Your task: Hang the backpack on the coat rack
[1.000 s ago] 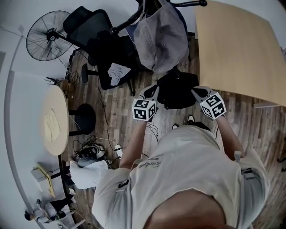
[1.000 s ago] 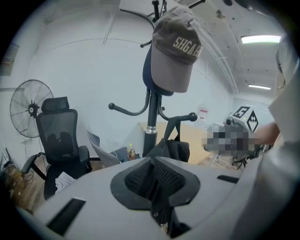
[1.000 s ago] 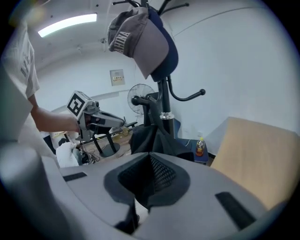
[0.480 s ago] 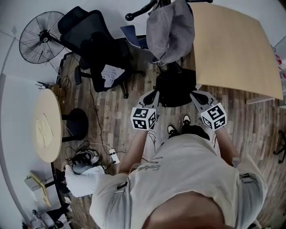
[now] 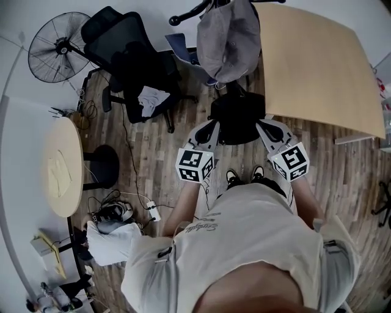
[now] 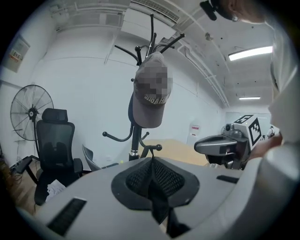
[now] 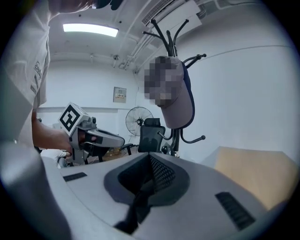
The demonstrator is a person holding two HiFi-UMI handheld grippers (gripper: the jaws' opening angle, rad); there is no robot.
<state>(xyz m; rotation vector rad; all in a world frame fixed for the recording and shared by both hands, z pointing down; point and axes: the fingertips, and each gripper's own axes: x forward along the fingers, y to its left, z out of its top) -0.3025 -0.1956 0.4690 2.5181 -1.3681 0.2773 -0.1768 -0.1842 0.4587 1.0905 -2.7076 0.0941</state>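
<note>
The black backpack (image 5: 237,116) hangs between my two grippers, just in front of the coat rack (image 5: 201,8). A grey cap (image 5: 229,38) hangs on the rack. My left gripper (image 5: 209,130) holds the backpack's left side and my right gripper (image 5: 266,129) its right side. In the left gripper view the jaws are shut on a black strap (image 6: 158,206), with the rack's pole (image 6: 135,140) and cap (image 6: 151,96) straight ahead. The right gripper view also shows jaws shut on a black strap (image 7: 136,206), with the rack (image 7: 174,133) ahead. The backpack's body is hidden in both gripper views.
A black office chair (image 5: 131,61) and a standing fan (image 5: 58,46) stand left of the rack. A large wooden table (image 5: 317,67) is at the right. A round table (image 5: 61,168) and floor cables with a power strip (image 5: 153,212) lie at the left.
Both grippers have risen with the backpack and moved closer to the rack. The backpack now sits right below the grey cap.
</note>
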